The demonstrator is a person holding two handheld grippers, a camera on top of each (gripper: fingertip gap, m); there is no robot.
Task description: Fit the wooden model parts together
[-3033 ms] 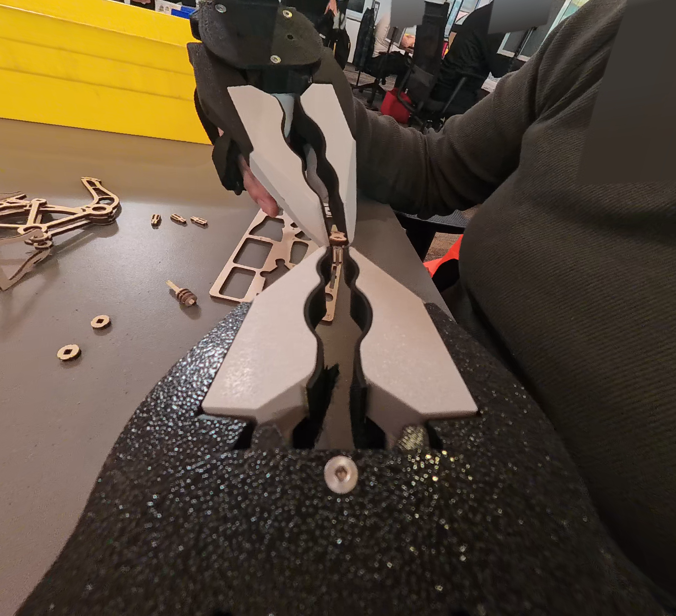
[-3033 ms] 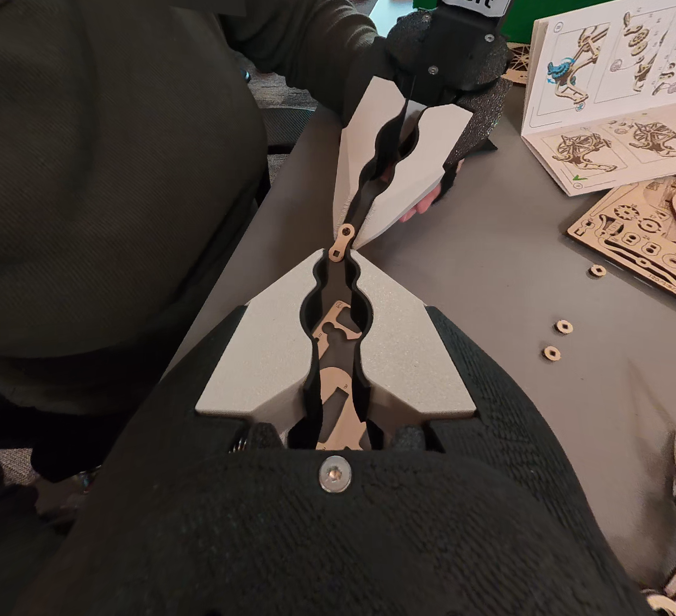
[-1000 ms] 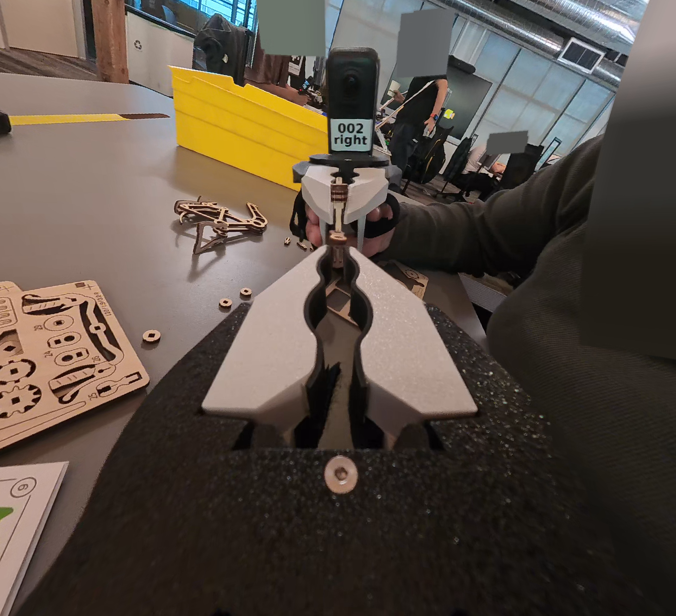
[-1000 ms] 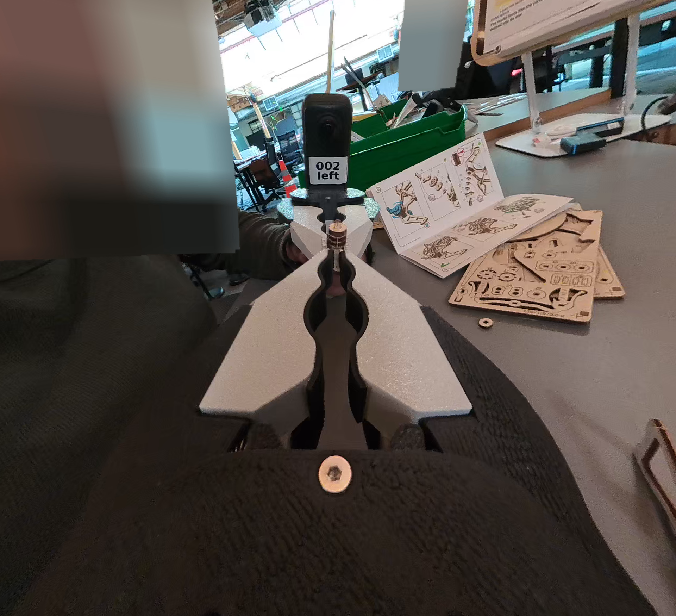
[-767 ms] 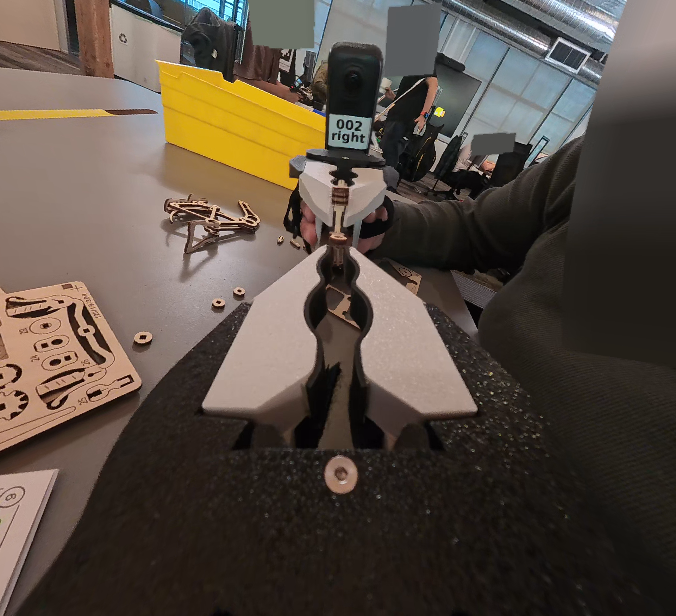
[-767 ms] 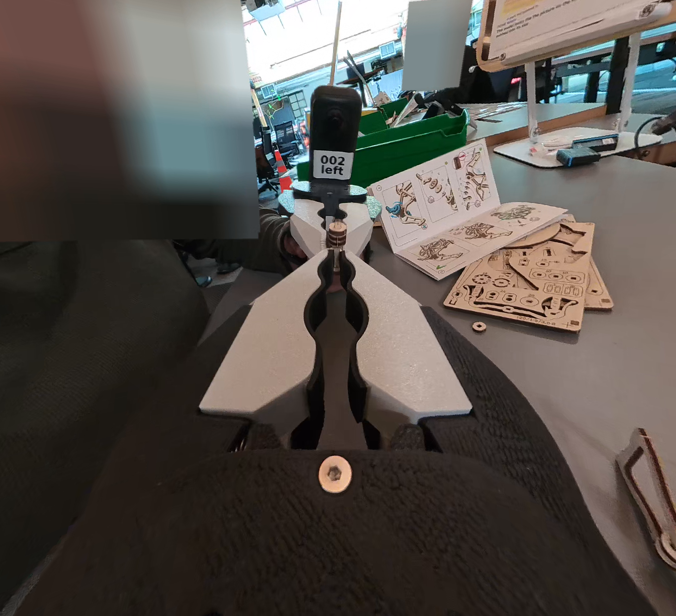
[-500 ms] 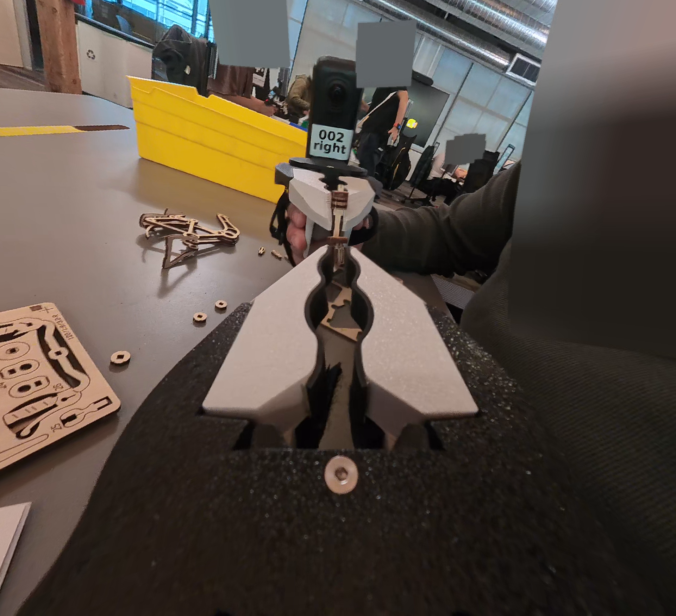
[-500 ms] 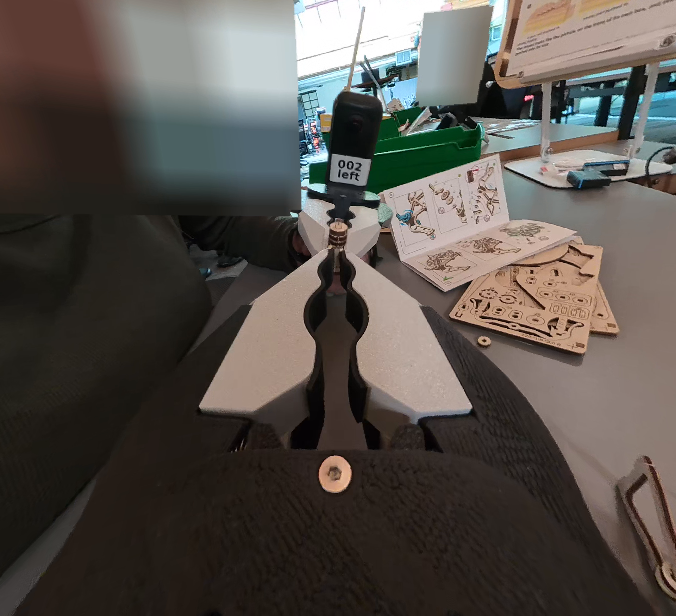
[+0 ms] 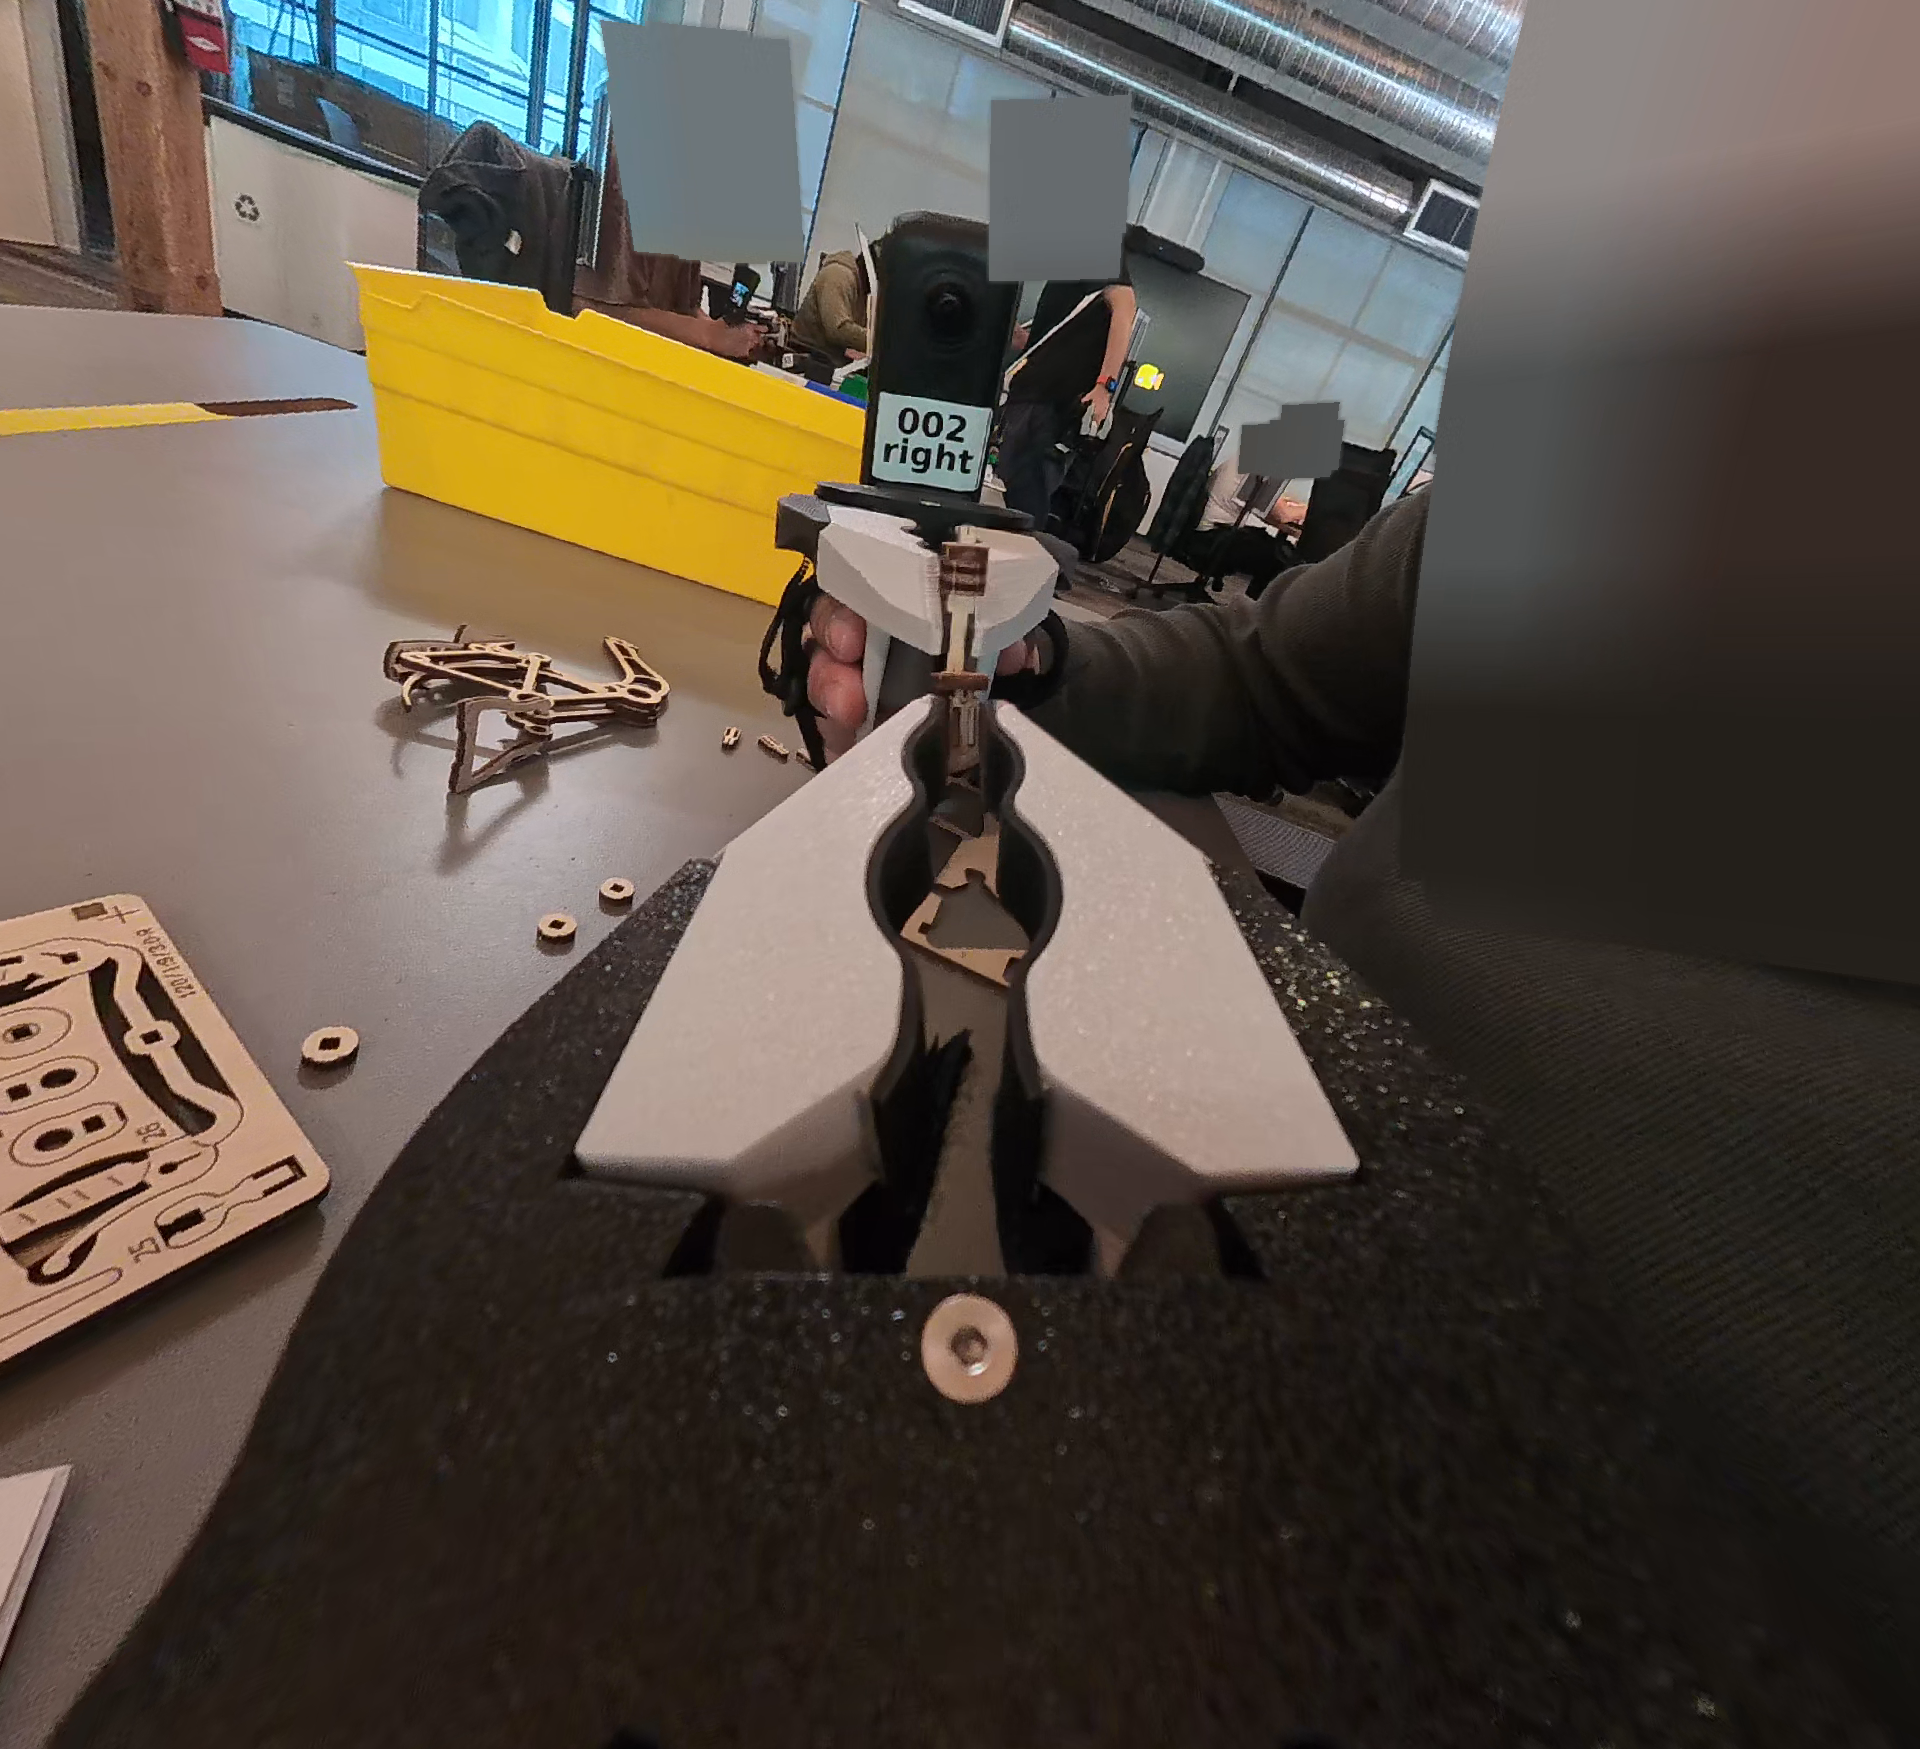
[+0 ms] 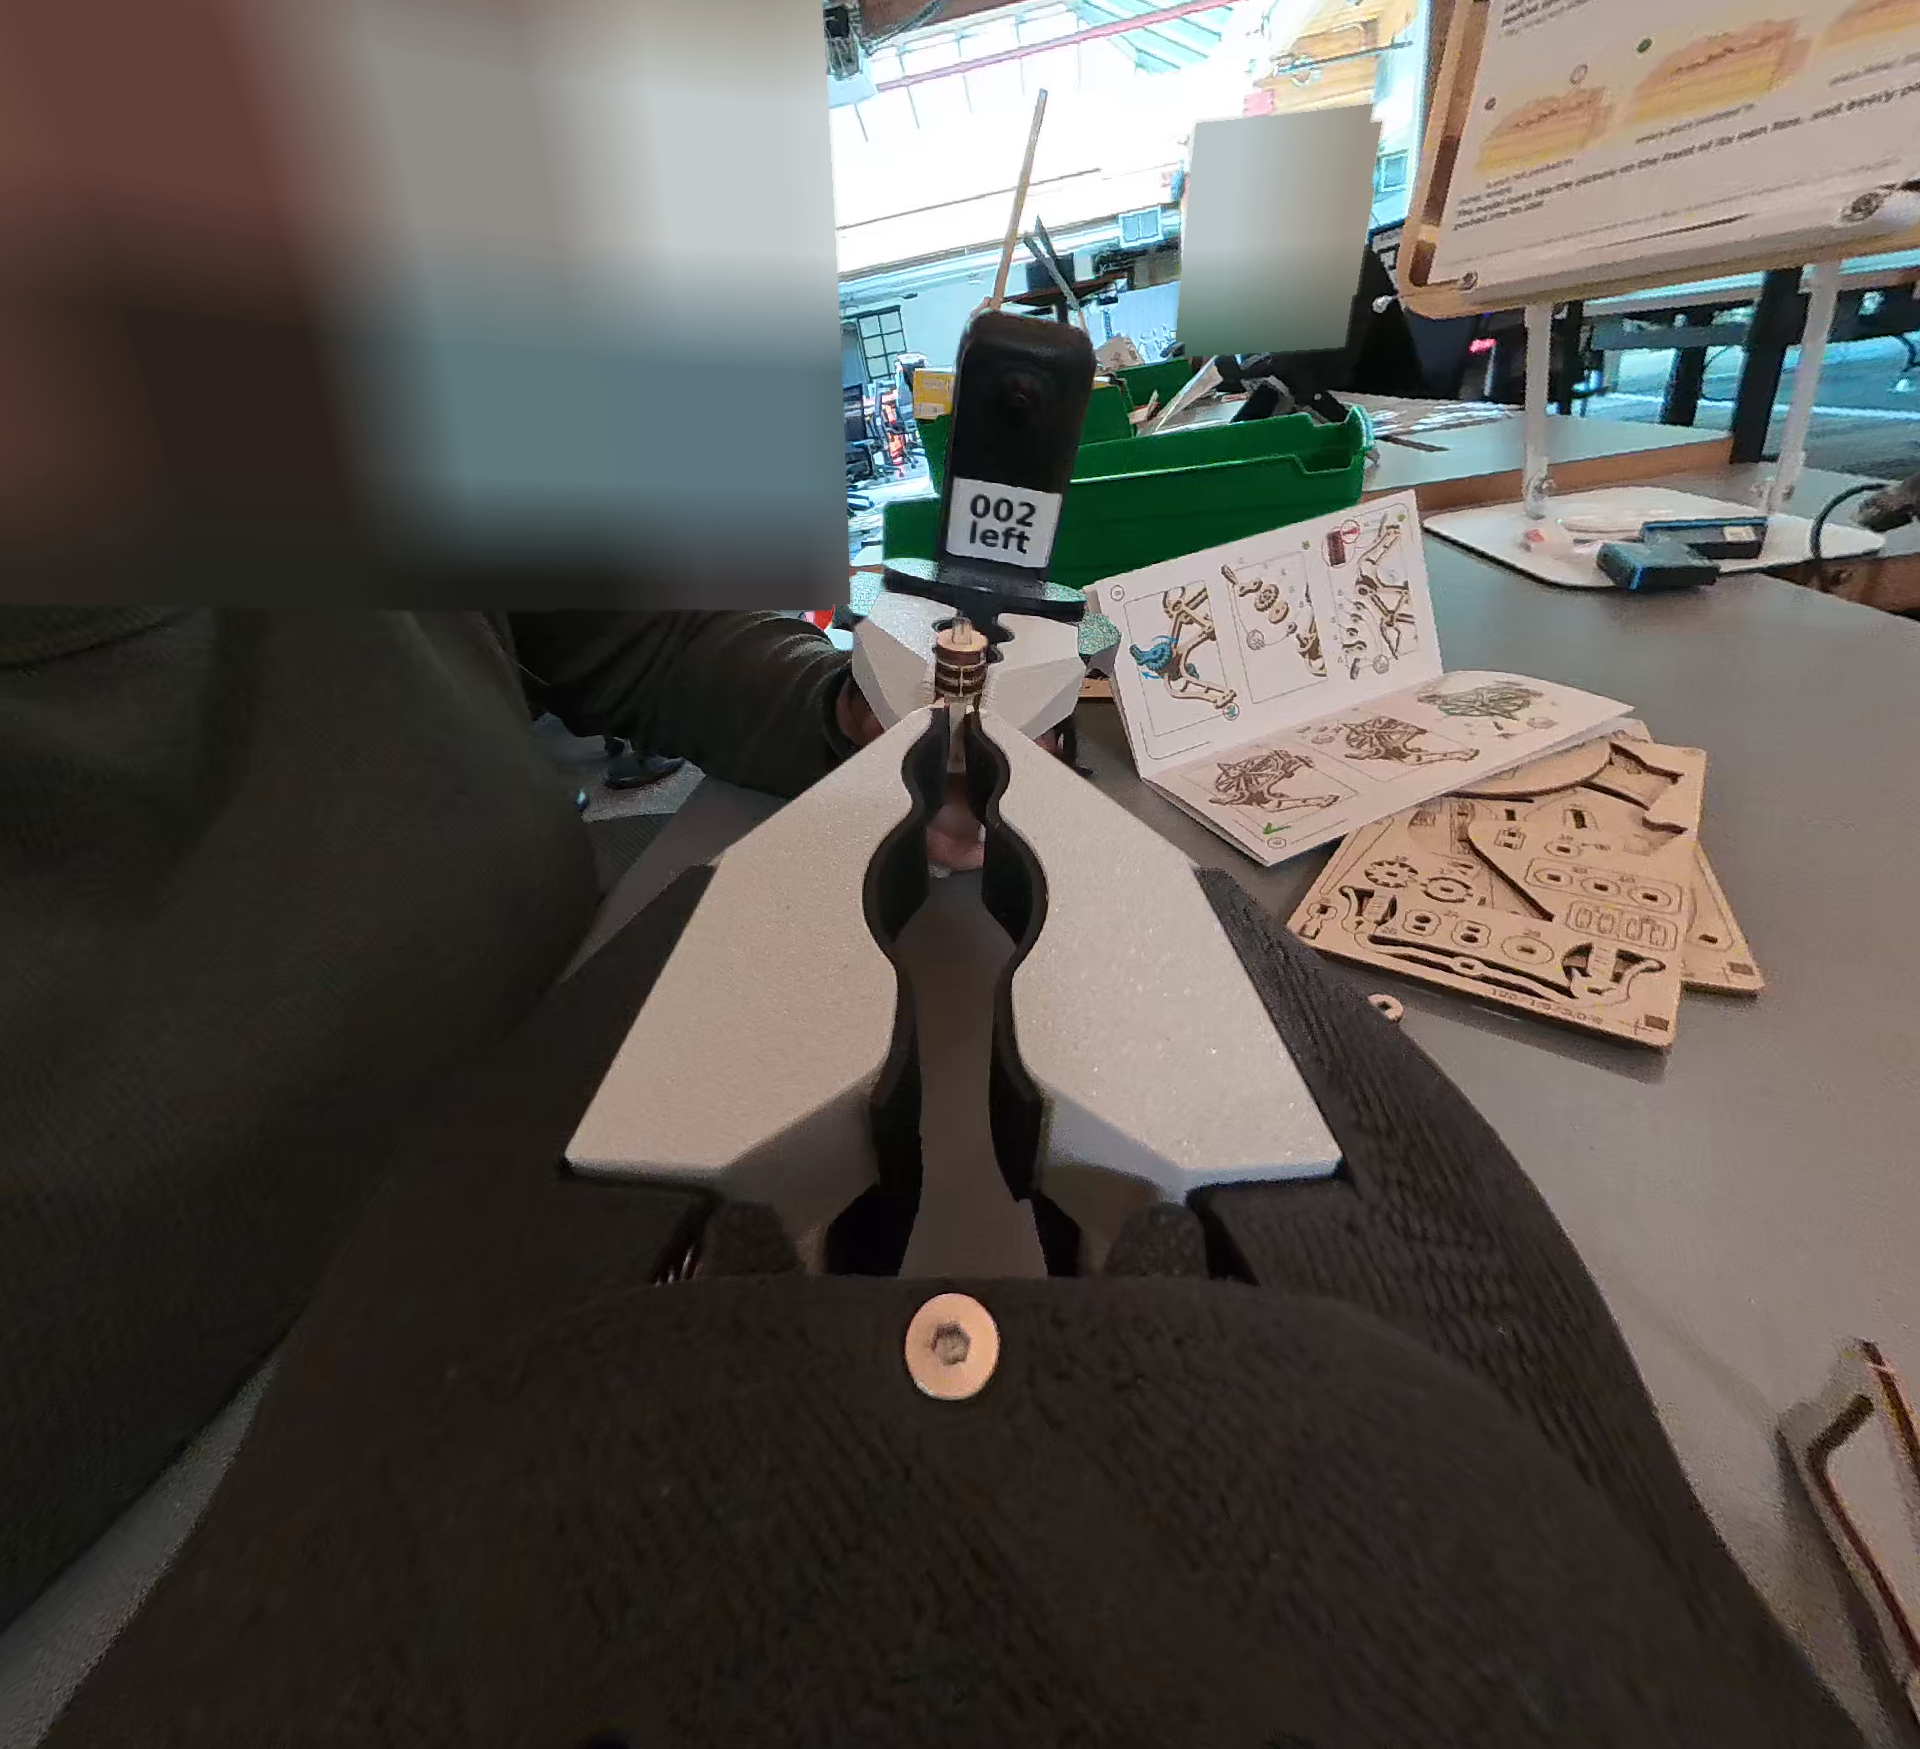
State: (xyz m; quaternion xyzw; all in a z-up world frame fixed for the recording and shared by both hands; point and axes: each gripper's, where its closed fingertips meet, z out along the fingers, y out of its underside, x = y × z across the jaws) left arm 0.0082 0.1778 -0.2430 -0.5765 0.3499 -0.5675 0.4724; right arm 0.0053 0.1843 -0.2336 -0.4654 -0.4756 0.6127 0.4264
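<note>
While the left wrist view looks along its own grey fingers, the left gripper [image 9: 961,723] has its tips pinched narrow on a thin wooden strip [image 9: 962,650] that stands between the two tools. The right gripper [image 9: 961,582] faces it from just beyond, clamped on the far end of the same strip, where a small stack of wooden washers [image 9: 963,573] sits. A second small collar [image 9: 958,681] rides on the strip just above the left tips. A flat cut-out piece of wood [image 9: 961,920] shows through the gap lower between the left fingers; whether it lies on the table or is held cannot be told. On the dark table [image 9: 208,660] lie a half-built wooden frame [image 9: 525,691], a few loose wooden rings [image 9: 556,928] and a cut sheet of parts [image 9: 114,1107] at the left edge. A yellow bin [image 9: 613,442] stands behind.

In the right wrist view, the right gripper [image 10: 954,728] is likewise nearly closed, its tips gripping the strip [image 10: 953,743] seen edge-on, with the washer stack [image 10: 958,669] just beyond the tips. The left gripper [image 10: 956,676] points back at it, touching the same assembly. An open instruction booklet [image 10: 1299,691] and stacked sheets of parts [image 10: 1538,899] lie to the right on the table [image 10: 1714,1128], and a green bin [image 10: 1195,484] stands farther back
</note>
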